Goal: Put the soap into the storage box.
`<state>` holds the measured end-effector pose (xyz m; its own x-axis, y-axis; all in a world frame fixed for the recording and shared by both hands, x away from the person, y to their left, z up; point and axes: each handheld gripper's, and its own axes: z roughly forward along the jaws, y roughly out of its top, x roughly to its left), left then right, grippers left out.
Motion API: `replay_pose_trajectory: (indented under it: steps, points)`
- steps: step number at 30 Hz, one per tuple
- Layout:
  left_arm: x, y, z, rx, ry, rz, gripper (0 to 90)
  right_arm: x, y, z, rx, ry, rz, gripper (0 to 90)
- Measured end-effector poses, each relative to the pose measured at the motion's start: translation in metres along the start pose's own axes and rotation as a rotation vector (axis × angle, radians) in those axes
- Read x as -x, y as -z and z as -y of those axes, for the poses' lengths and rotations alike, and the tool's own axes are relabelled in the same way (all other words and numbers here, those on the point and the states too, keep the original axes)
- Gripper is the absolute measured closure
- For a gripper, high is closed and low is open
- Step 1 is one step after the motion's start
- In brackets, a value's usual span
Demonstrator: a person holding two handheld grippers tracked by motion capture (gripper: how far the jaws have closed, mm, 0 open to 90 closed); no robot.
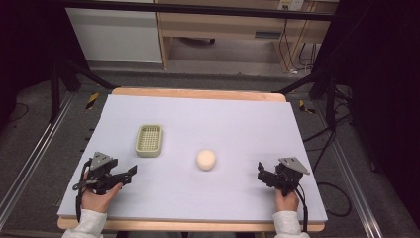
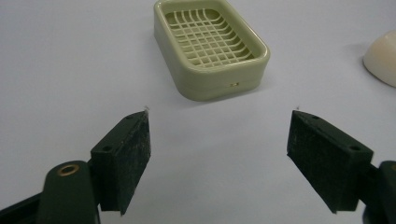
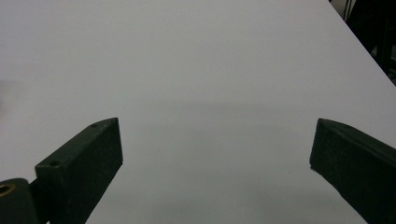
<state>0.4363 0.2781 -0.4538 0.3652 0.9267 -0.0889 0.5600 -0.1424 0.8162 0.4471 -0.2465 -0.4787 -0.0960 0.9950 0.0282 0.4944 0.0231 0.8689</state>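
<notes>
A pale green plastic soap dish (image 1: 149, 140), rectangular with rounded corners and a lattice grid floor, sits flat on the left half of a tabletop (image 1: 237, 124) covered by a plain light lavender-grey sheet. The dish is empty. To its right and a little nearer the person, well apart from it, lies a small rounded cream-coloured bar of soap (image 1: 205, 159), close to the middle of the tabletop.

In the left gripper view the soap dish (image 2: 210, 46) sits ahead of the tongs and slightly left of centre, with the edge of the cream soap (image 2: 383, 58) at the far right.

The person's left hand (image 1: 99, 198) rests at the near left of the tabletop, holding the left tongs (image 1: 126, 176), black with a grey three-cornered plate on top. They point toward the middle of the tabletop, jaws spread wide and holding nothing, near the dish but not touching it.

The right hand (image 1: 287, 201) rests at the near right, holding the right tongs (image 1: 262, 173), likewise black with a grey plate. Their jaws are also spread wide and empty, over bare sheet, well apart from the soap.

White sleeves show at both wrists. Beyond the tabletop are a grey floor, cables and pale wooden furniture.
</notes>
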Motion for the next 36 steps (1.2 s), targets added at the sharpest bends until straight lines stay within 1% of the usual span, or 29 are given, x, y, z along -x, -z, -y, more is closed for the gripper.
replay_pose_trajectory:
  steps: [2,9,10,12,15,17,18,22,24,25,26,29,30,31,36]
  points:
    - [0.001,0.000,0.000,-0.002,-0.008,0.002,21.2,-0.001,0.000,0.000,-0.002,0.002,-0.002,3.0]
    - [0.008,-0.001,-0.003,0.002,-0.011,0.021,21.0,-0.001,-0.001,0.001,-0.009,0.006,-0.001,3.0]
    - [0.010,-0.001,-0.004,-0.001,-0.022,0.023,21.0,-0.001,-0.002,0.001,-0.008,0.014,0.001,3.0]
    - [0.014,-0.001,-0.005,0.002,-0.029,0.030,20.9,-0.002,-0.002,0.001,-0.014,0.014,0.002,3.0]
    - [0.018,-0.002,-0.006,-0.001,-0.028,0.051,20.8,-0.003,-0.003,0.002,-0.016,0.017,-0.001,3.1]
    - [0.020,-0.002,-0.006,0.003,-0.022,0.056,20.8,-0.003,-0.003,0.002,-0.015,0.021,0.000,3.1]
    - [0.023,-0.002,-0.008,0.004,-0.038,0.057,20.8,-0.003,-0.004,0.002,-0.015,0.029,0.003,3.1]
    - [0.027,-0.003,-0.010,0.009,-0.042,0.063,20.8,-0.004,-0.004,0.002,-0.019,0.031,0.001,3.1]
    - [0.028,-0.004,-0.011,0.007,-0.048,0.065,20.7,-0.004,-0.004,0.003,-0.018,0.036,0.004,3.1]
    - [0.030,-0.005,-0.013,0.011,-0.053,0.069,20.8,-0.005,-0.004,0.003,-0.017,0.037,0.005,3.1]
    - [0.031,-0.006,-0.014,0.007,-0.065,0.070,20.7,-0.005,-0.005,0.003,-0.016,0.040,0.007,3.1]
    - [0.034,-0.009,-0.018,0.009,-0.070,0.074,20.6,-0.006,-0.005,0.003,-0.017,0.040,0.007,3.1]
    - [0.035,-0.009,-0.020,0.008,-0.078,0.076,20.6,-0.006,-0.005,0.004,-0.015,0.047,0.010,3.1]
    - [0.037,-0.010,-0.020,0.008,-0.081,0.078,20.6,-0.007,-0.005,0.004,-0.020,0.040,0.006,3.1]
    - [0.044,-0.015,-0.024,0.003,-0.096,0.088,20.6,-0.008,-0.006,0.004,-0.022,0.051,0.004,3.0]
